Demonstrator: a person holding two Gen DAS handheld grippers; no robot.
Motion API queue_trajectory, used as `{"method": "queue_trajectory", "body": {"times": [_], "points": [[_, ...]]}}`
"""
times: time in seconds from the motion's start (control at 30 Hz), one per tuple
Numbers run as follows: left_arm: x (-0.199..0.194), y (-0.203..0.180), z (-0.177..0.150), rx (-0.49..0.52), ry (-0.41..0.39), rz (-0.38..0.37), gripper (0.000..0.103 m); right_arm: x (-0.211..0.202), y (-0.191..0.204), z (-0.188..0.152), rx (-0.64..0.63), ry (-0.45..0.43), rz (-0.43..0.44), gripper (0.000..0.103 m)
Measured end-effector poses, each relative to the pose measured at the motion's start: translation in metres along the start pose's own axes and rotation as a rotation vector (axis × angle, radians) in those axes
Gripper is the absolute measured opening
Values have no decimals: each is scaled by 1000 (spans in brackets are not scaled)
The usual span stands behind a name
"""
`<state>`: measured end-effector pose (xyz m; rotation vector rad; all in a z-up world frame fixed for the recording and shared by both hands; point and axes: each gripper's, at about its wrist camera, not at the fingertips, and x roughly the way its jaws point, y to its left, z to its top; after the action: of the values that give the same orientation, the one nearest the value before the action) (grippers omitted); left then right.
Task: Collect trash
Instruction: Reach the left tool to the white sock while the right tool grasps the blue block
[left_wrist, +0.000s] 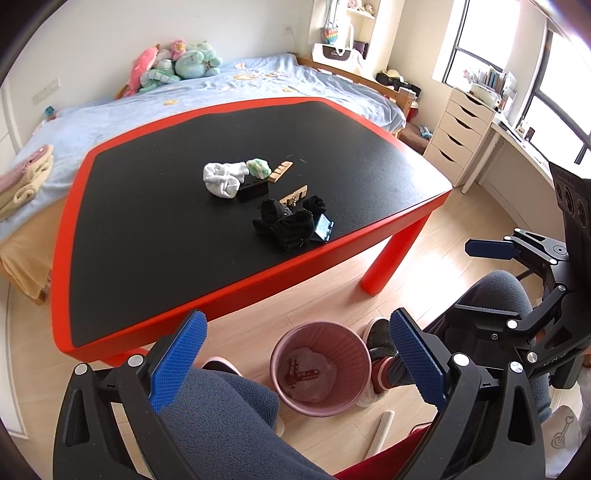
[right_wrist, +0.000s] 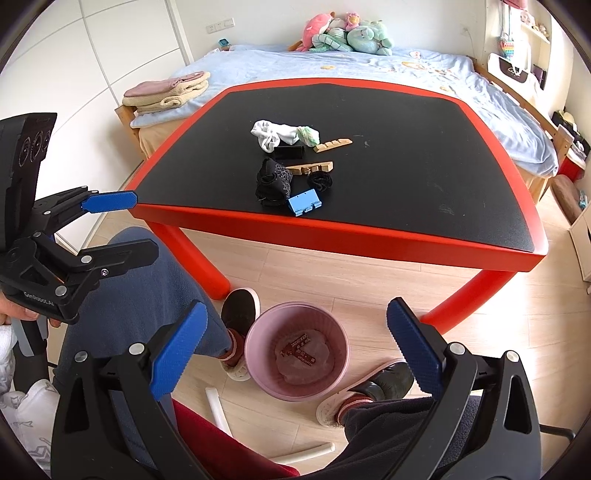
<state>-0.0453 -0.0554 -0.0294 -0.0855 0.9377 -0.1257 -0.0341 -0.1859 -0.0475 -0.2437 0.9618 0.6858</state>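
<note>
A pink bin (left_wrist: 320, 365) (right_wrist: 296, 350) stands on the floor before the red-rimmed black table (left_wrist: 258, 266) (right_wrist: 332, 236), holding a red cross-shaped piece. On the table lie white socks (left_wrist: 223, 179) (right_wrist: 273, 133), a green-white crumpled wad (left_wrist: 259, 168) (right_wrist: 308, 135), two wooden combs (left_wrist: 280, 171) (right_wrist: 332, 144), a black block (left_wrist: 253, 191) (right_wrist: 289, 151), black socks (left_wrist: 282, 221) (right_wrist: 271, 181) and a blue block (left_wrist: 322, 228) (right_wrist: 304, 202). My left gripper (left_wrist: 295, 354) and right gripper (right_wrist: 295, 350) are open, empty, above the bin.
The person's legs and slippered feet (right_wrist: 240, 314) flank the bin. A bed (left_wrist: 221, 88) with plush toys lies behind the table. White drawers (left_wrist: 458, 133) stand by the window. A white tube (right_wrist: 218, 404) lies on the floor.
</note>
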Motion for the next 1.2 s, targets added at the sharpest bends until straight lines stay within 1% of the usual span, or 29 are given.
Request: {"method": "queue_trajectory", "body": {"times": [0.33, 0.63, 0.87, 1.2], "points": [[2, 23, 26, -26, -26, 11, 95, 8, -3, 29, -56, -16, 2, 96], [19, 49, 58, -58, -27, 19, 95, 32, -9, 57, -111, 9, 31, 96], [43, 68, 79, -73, -10, 19, 95, 60, -13, 73, -149, 47, 52, 96], [92, 90, 105, -83, 48, 19, 95, 98, -18, 85, -173, 93, 75, 96]]}}
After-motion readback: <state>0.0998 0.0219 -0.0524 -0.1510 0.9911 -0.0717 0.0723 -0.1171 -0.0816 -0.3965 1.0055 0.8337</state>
